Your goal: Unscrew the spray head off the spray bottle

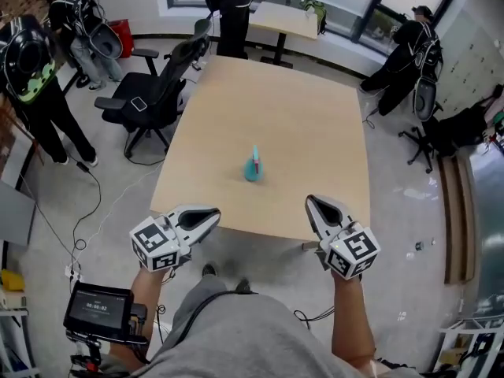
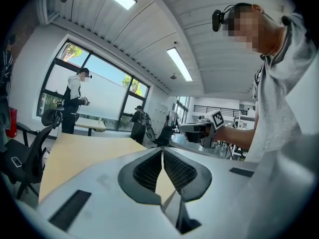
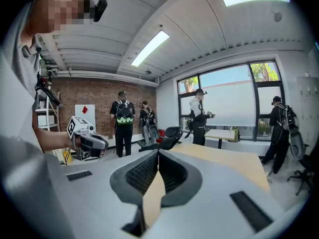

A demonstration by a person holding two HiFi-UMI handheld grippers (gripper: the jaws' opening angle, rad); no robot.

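Observation:
A small teal spray bottle (image 1: 253,166) stands upright on the light wooden table (image 1: 315,132), near the middle of its front half. My left gripper (image 1: 211,216) hangs at the table's near left edge, shut and empty. My right gripper (image 1: 313,204) sits at the near right edge, also shut with nothing in it. Both point toward the table, well short of the bottle. In the left gripper view the jaws (image 2: 162,151) meet tip to tip, and the right gripper (image 2: 192,127) shows beyond them. The right gripper view shows its jaws (image 3: 158,154) closed and the left gripper (image 3: 94,142) to the side.
A black office chair (image 1: 153,93) stands at the table's left side. Several people with backpacks stand around the room, at the back left (image 1: 31,77), the far end (image 1: 232,6) and the right (image 1: 409,50). A handheld screen (image 1: 98,309) sits low at my left.

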